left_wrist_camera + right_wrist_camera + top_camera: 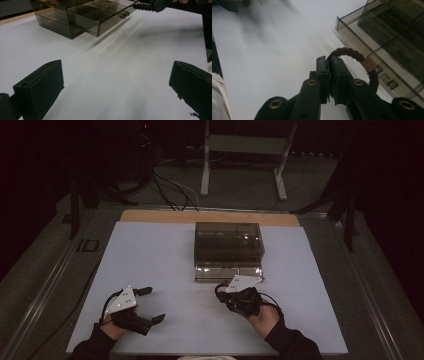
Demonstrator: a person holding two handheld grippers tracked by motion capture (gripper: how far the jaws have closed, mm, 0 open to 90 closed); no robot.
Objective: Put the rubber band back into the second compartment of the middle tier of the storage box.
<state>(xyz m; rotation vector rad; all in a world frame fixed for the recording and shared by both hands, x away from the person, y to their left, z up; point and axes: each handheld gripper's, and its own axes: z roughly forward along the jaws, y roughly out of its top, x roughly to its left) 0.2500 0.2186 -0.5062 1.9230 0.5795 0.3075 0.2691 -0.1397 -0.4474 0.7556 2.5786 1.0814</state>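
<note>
Braided dark cord loop [352, 53], soft and light, sits pinched in the right claw [329, 75] near the smoky drawer box [228, 251]; left claw [117, 82] gapes wide.

We hold our left gripper [149, 305] low over the near left of the table, its jaws spread wide and pointing to the right and a little away from us; in the left gripper view its two pads [40, 87] stand far apart with nothing between them. The left hand [116, 326] wraps the body from behind, the forearm coming in from the near edge. Our right gripper [329, 75] sits near the middle, pointing away from us, jaws pinched together on a loop [352, 56]. The right hand [262, 315] grips it from behind, dark sleeve [292, 342] trailing back to the near edge.
</note>
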